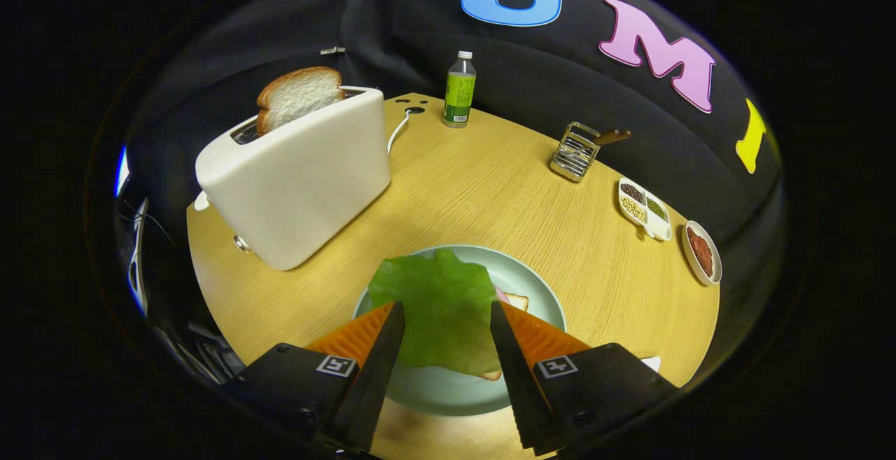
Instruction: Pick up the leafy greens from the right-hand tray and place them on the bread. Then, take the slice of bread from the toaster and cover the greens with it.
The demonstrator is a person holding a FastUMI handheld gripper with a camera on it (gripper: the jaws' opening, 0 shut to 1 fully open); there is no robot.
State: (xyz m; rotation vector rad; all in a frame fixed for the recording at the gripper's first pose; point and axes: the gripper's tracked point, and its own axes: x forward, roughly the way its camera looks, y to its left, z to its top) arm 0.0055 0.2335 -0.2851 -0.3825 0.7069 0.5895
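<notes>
I see the round light-wood bench (490, 187) spread out ahead of me. The biggest thing on it is the white two-slot toaster (297, 180), standing beyond my left finger, with a slice of white bread with a brown crust (299, 96) sticking up out of its slot and a white cord running off behind it.

Just ahead of me sits the pale green round plate (539, 292). On it lies the flat green lettuce leaf (437, 306), draped over a lower slice of bread (516, 300) whose crust edges peek out past the leaf by my right finger and near its closer tip. The leaf is already on the bread; the toaster slice is not yet taken.

My hand-held gripper (446, 313) hovers over the plate with its fingers spread apart, released, and the leaf shows in the gap between them without either finger pressing on it.

Farther off, by the booth wall, stands a clear plastic bottle with a green label and white cap (460, 89). To the right of it I see a small wire metal rack with a wooden handle (577, 150), then a white divided dish of mixed beans (644, 208), and a small white oval dish of reddish grains (701, 251).
</notes>
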